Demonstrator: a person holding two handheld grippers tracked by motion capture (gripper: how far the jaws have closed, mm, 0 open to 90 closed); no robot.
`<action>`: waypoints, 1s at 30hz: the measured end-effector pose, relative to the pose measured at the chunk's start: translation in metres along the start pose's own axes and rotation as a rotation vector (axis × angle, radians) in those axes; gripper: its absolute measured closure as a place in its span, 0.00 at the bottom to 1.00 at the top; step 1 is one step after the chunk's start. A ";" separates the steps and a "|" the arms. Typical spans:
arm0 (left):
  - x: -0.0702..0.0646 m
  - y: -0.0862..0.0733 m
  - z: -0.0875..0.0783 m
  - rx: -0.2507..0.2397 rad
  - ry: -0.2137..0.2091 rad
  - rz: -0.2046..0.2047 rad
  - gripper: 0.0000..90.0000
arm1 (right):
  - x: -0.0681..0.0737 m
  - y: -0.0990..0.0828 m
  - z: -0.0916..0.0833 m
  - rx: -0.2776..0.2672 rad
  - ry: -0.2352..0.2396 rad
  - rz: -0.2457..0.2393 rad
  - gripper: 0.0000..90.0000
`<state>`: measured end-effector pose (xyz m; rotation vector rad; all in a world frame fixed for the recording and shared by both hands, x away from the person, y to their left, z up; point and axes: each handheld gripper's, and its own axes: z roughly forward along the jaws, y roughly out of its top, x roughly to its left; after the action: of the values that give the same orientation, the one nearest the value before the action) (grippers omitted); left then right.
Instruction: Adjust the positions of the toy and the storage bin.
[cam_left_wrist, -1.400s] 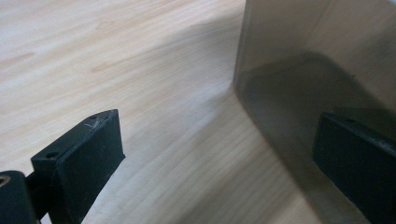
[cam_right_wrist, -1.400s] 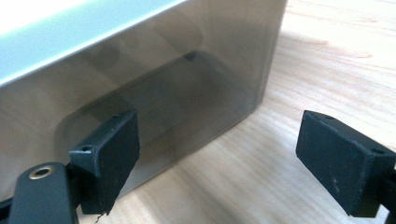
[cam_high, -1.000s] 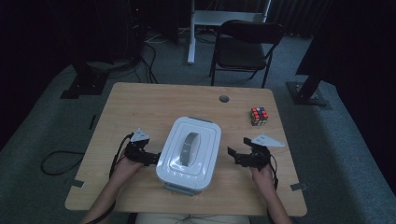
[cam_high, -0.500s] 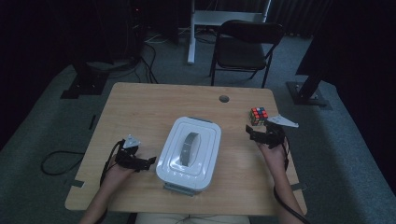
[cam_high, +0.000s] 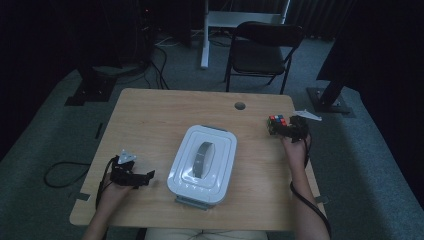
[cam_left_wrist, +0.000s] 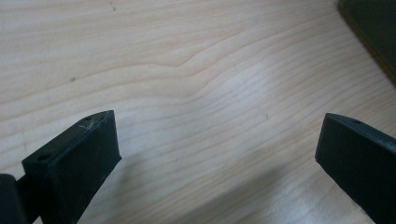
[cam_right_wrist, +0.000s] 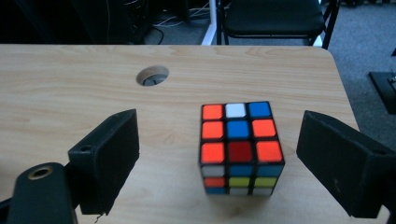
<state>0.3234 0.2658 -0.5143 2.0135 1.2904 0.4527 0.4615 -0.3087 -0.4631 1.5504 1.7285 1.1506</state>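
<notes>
since a second ago, right gripper (cam_right_wrist: 219, 172) moved from white lidded plastic box (cam_high: 202, 164) to multicoloured puzzle cube (cam_right_wrist: 238, 147) near table's far right corner; jaws wide around it. light, rigid, smooth-sided: best pinched on opposite flat faces. left gripper (cam_left_wrist: 215, 154) wide over bare wood.

I'm seeing the bench (cam_left_wrist: 196, 88) showing pale wood grain with a smooth, low sheen. The right hand-held gripper (cam_right_wrist: 219, 163) is showing matt black jaws, slightly scuffed. The cube (cam_right_wrist: 239, 147) is gleaming as glossy plastic; the white lidded box (cam_high: 202, 162) is looking like smooth plastic.
</notes>
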 end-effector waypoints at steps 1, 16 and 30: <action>0.000 -0.001 -0.001 0.010 0.005 0.007 0.00 | -0.002 0.001 0.003 0.007 -0.012 -0.001 0.14; -0.003 -0.012 0.002 0.044 0.071 0.055 0.01 | -0.010 -0.012 0.053 0.167 -0.069 -0.016 0.14; -0.007 -0.013 0.001 0.043 0.114 0.013 0.01 | -0.016 -0.023 0.066 0.219 -0.077 0.027 0.29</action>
<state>0.3123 0.2622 -0.5240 2.0577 1.3667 0.5571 0.5083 -0.3083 -0.5174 1.7279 1.8369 0.9255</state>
